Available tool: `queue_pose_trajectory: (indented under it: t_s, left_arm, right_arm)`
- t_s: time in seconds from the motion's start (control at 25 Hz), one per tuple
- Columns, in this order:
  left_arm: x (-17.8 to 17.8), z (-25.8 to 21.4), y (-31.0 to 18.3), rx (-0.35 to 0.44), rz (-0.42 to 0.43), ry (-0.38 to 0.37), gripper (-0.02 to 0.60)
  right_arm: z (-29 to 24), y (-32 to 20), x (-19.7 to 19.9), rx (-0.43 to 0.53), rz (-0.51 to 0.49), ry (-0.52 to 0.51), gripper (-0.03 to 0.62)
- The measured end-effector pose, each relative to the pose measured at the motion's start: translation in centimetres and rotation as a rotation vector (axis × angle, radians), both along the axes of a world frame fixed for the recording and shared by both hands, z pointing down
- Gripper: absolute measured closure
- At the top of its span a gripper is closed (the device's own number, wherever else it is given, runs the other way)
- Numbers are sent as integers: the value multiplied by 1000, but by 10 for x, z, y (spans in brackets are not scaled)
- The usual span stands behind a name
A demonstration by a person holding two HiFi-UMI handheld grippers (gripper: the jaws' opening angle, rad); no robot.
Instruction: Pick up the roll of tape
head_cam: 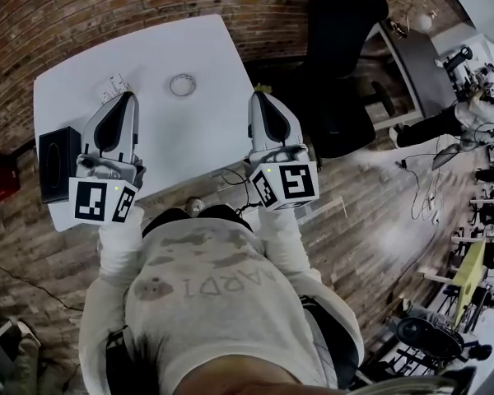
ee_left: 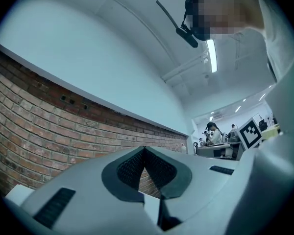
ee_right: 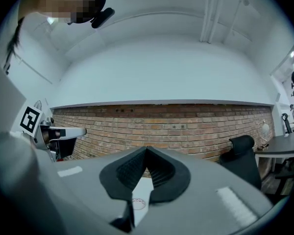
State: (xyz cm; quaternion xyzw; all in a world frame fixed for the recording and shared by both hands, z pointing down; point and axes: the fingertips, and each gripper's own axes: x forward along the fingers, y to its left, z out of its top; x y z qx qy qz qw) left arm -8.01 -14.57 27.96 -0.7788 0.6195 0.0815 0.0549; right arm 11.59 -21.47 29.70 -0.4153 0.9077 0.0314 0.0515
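The roll of tape (head_cam: 182, 84) is a small pale ring lying flat on the white table (head_cam: 189, 138), toward its far side. My left gripper (head_cam: 128, 97) hovers over the table's left part, left of the tape and nearer to me, with its jaws shut and empty (ee_left: 144, 149). My right gripper (head_cam: 257, 97) hangs at the table's right edge, right of the tape, its jaws also shut on nothing (ee_right: 147, 150). Below the right jaws a small round ring (ee_right: 138, 203) shows on the white surface. Both grippers point roughly level toward the brick wall (ee_right: 161, 126).
A black box (head_cam: 59, 163) stands at the table's left edge, and a small white packet (head_cam: 115, 86) lies beside the left gripper's tip. A black office chair (head_cam: 342, 64) stands right of the table. Cables (head_cam: 230, 179) trail on the wooden floor.
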Motion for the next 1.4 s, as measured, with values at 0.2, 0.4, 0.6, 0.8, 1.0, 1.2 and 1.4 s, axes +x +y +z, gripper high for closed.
queue_pose_trajectory:
  t_s: [0.2,0.4,0.6,0.8,1.0,1.2,1.4]
  left_arm:
    - [-4,4,-19,0,-46,-2,575]
    - [-8,12,-36,-27,-81,-6,575]
    - [-11,24,-43,-70,-95,-15,575]
    - [-20,38,-45,-108,-100,-17,575]
    - [-29,51,-45,-140,-107,13,575]
    - [-42,62,-45,-165,-117,18,575]
    - [-51,65,-47,-180,-116,11,575]
  right_arm:
    - [13,-35,-13,-42,-57,21,583]
    - [32,-72,-30,-127,-110,59,583]
    - [67,-98,-53,-248,-159,110,583]
    - [111,-113,-81,-397,-221,126,583]
    - [155,-129,-97,-529,-236,150,583]
    - [192,-144,-116,-643,-242,178,583]
    - [224,-161,-131,-739,-239,205,580]
